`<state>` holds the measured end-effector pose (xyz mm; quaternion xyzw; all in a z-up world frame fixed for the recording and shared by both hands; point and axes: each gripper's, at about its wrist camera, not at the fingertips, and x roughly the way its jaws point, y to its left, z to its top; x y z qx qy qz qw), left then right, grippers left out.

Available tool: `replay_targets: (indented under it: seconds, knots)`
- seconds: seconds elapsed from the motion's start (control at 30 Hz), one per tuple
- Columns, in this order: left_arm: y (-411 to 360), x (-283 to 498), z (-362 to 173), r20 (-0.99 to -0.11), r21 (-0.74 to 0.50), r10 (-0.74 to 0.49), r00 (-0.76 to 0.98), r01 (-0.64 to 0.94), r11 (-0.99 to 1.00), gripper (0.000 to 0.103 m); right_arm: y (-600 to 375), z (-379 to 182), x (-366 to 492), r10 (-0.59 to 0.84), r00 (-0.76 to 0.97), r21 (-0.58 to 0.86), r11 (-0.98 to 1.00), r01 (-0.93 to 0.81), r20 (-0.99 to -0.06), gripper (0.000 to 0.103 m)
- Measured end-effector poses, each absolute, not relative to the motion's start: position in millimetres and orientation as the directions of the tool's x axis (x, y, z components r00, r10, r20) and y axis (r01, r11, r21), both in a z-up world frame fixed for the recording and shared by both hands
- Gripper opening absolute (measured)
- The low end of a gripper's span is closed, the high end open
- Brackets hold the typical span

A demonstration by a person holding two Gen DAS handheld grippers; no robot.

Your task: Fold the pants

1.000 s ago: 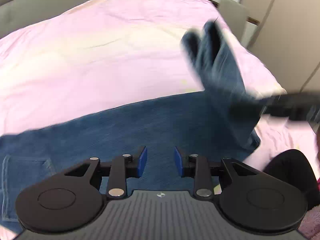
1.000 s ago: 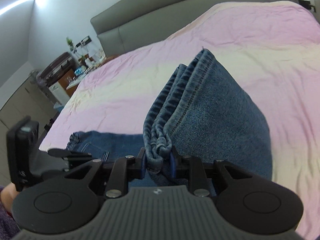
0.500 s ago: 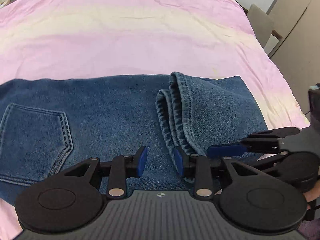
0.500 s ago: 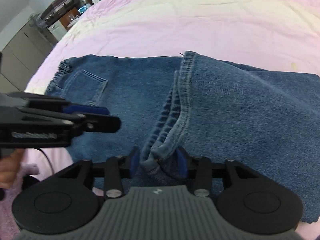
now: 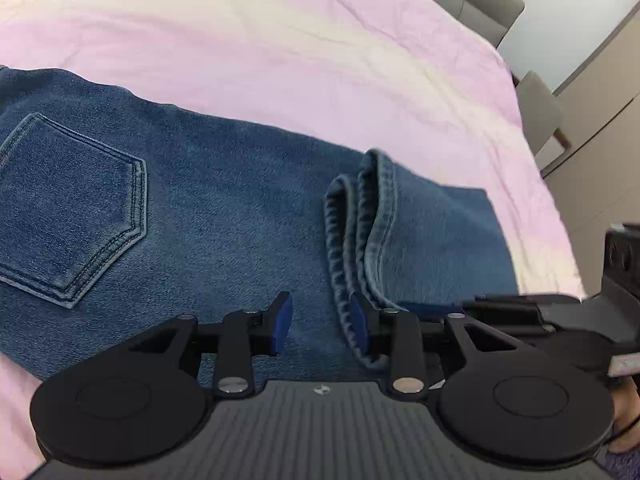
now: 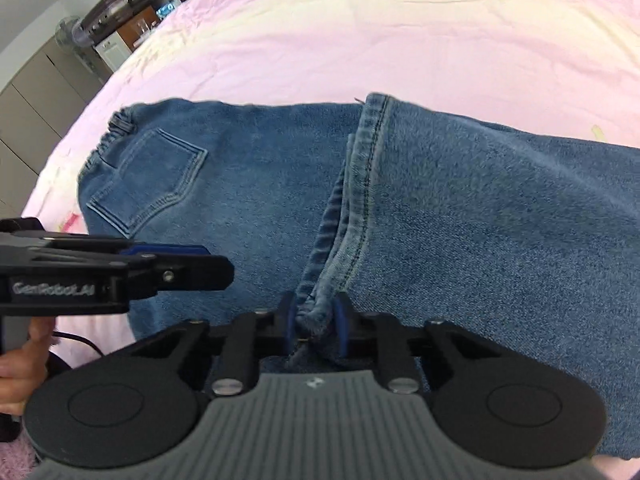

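Bed (image 5: 320, 60) with pink sheet carries the jeans (image 6: 256, 200), lying flat near its front edge, leg ends folded back over the thighs, back pocket (image 5: 68, 208) up. Denim looks heavy, thick and limp, so it likely sags but stays where you drop it, no slip; take it at the stacked hems (image 6: 360, 184), the stiffest edge. Your right gripper (image 6: 314, 326) has its jaws clamped on the hems' near corner. Your left gripper (image 5: 320, 320) has its jaws apart, empty, right jaw touching the hems.
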<state>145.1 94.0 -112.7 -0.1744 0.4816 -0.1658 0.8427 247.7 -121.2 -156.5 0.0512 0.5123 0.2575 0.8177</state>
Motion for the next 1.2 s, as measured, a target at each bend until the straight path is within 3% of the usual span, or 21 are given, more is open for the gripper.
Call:
replay_targets:
  seconds: [0.1, 0.2, 0.47, 0.67, 0.77, 0.83, 0.9, 1.0, 1.1, 1.2]
  knots:
    - [89.9, 149.0, -112.9, -0.726, -0.501, -0.490, 0.483, 0.117, 0.858, 0.041, -126.5, -143.5, 234.6, 0.516, 0.331, 0.375, 0.834, -0.406, -0.790, 0.014]
    - [78.4, 156.9, -119.7, -0.730, -0.516, -0.505, 0.460, 0.112, 0.849, 0.051, -125.7, -152.7, 233.0, 0.508, 0.306, 0.361, 0.829, -0.426, -0.805, 0.014]
    - [37.1, 184.6, -139.9, -0.807, -0.417, -0.424, 0.411, 0.112, 0.902, 0.060, -116.4, -178.1, 233.7, 0.515, 0.274, 0.365, 0.815, -0.450, -0.812, 0.016]
    - [5.9, 194.5, -155.1, -0.834, -0.356, -0.371, 0.408, 0.116, 0.927, 0.063, -128.1, -166.5, 229.5, 0.551, 0.308, 0.386, 0.800, -0.459, -0.775, 0.030]
    - [-3.2, 193.5, -154.1, -0.835, -0.317, -0.350, 0.424, 0.147, 0.937, 0.052, -142.5, -157.6, 226.2, 0.518, 0.336, 0.340, 0.817, -0.465, -0.786, 0.035]
    - [-4.7, 191.6, -152.0, -0.833, -0.296, -0.333, 0.442, 0.153, 0.943, 0.039, -158.8, -150.4, 222.7, 0.498, 0.363, 0.306, 0.828, -0.470, -0.788, 0.036]
    - [-5.4, 188.5, -147.2, -0.824, -0.278, -0.322, 0.466, 0.164, 0.947, 0.025, -178.1, -144.5, 219.0, 0.478, 0.395, 0.281, 0.842, -0.460, -0.785, 0.045]
    - [-11.8, 181.2, -127.8, -0.778, -0.249, -0.329, 0.535, 0.218, 0.944, 0.013, -208.6, -136.1, 218.9, 0.429, 0.455, 0.240, 0.877, -0.415, -0.780, 0.045]
    - [-16.1, 180.3, -99.3, -0.723, -0.262, -0.366, 0.587, 0.257, 0.930, 0.011, -244.3, -129.3, 221.2, 0.372, 0.508, 0.208, 0.913, -0.350, -0.777, 0.045]
    - [-21.3, 194.8, -99.8, -0.790, -0.229, -0.329, 0.518, 0.248, 0.941, 0.010, -269.7, -127.1, 231.9, 0.315, 0.538, 0.174, 0.939, -0.297, -0.782, 0.045]
